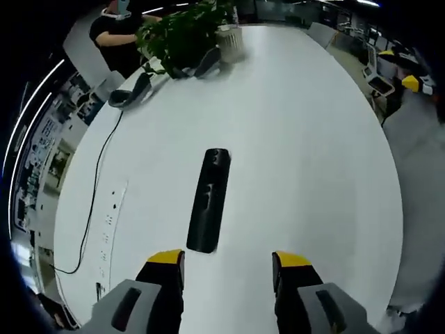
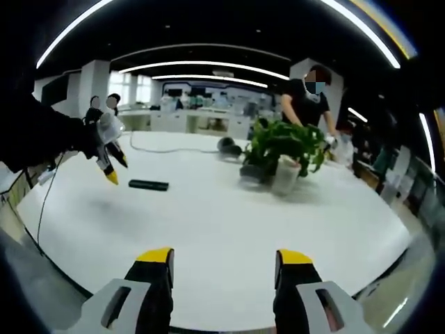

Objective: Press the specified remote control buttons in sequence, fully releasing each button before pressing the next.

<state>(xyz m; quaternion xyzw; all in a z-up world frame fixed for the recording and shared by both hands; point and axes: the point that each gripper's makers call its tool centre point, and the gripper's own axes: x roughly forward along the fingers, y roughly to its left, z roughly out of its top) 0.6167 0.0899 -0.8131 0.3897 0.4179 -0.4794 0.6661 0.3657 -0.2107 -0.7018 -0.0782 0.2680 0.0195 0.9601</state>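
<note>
White tabletop (image 1: 292, 139) stretched across an open office, with a cable (image 1: 94, 202) trailing along its left side, the black remote (image 1: 208, 200) lying flat near the middle just ahead of the left gripper (image 1: 228, 263), and a potted plant (image 1: 191, 35) at the far end. Both the left gripper and the right gripper (image 2: 224, 259) had their fingers apart and empty, the right one well back from the remote. The remote looked light, stiff and likely to slide on the smooth top, so it seemed best pressed straight down on its buttons with a fingertip.
</note>
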